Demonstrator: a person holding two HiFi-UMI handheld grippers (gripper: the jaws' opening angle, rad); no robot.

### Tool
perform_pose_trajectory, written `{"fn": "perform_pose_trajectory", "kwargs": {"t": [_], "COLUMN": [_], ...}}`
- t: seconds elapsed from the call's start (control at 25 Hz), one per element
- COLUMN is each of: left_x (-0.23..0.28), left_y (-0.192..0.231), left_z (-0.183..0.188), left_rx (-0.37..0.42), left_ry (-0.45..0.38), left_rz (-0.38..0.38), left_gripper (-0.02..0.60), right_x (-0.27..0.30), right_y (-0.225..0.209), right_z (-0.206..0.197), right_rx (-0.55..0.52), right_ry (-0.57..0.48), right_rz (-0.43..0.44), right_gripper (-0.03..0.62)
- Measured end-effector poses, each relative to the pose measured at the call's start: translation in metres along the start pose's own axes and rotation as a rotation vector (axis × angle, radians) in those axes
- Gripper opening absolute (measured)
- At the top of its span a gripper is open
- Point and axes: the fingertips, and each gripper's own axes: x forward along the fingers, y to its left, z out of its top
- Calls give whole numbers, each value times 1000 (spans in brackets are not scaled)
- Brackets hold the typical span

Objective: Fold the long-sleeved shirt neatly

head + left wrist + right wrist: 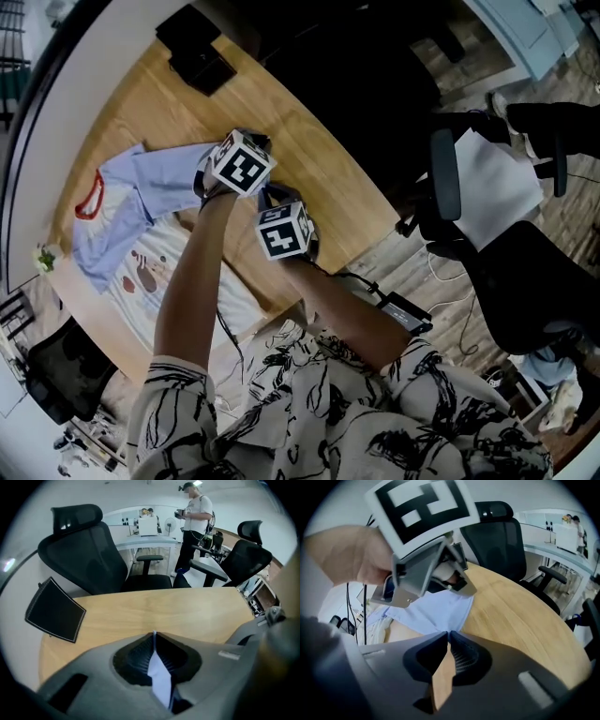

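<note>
The long-sleeved shirt (141, 187) lies on the wooden table (309, 141). It has light blue sleeves, a red collar and a white printed body. My left gripper (253, 145) is at the end of the blue sleeve. In the left gripper view it (153, 634) is shut on a strip of pale blue cloth (161, 677). My right gripper (274, 202) sits close behind it. In the right gripper view it (447, 633) is shut, with the sleeve's edge (436, 611) reaching its tips. The left gripper (443, 578) shows just ahead there, on the same sleeve.
A black pad (195, 52) lies at the table's far side. Black office chairs (89, 550) stand beyond the table and another (487, 197) beside me. A person (194, 517) stands in the background. A black box with cables (403, 314) lies on the floor.
</note>
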Motion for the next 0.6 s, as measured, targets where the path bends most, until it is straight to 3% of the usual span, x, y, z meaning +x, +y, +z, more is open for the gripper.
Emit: {"fn": "perform_pose_trajectory", "kwargs": {"t": [0.16,0.36,0.6], "left_x": [-36,-94,-158], "left_y": [30,64,82], "left_z": [56,141,162], "left_rx": [-74,-132,-174], "left_ry": [-161,-360,-492], "left_rz": [77,86,114], "left_gripper": [25,25,25], "right_x": [-34,-75,-113], "right_y": [-41,-80,-63], "right_z": [56,140,196], "right_rx": [58,46,-18], "right_ry": [-153,-298,-388], "right_rz": [-62,-133,-102], "right_gripper": [29,29,28]}}
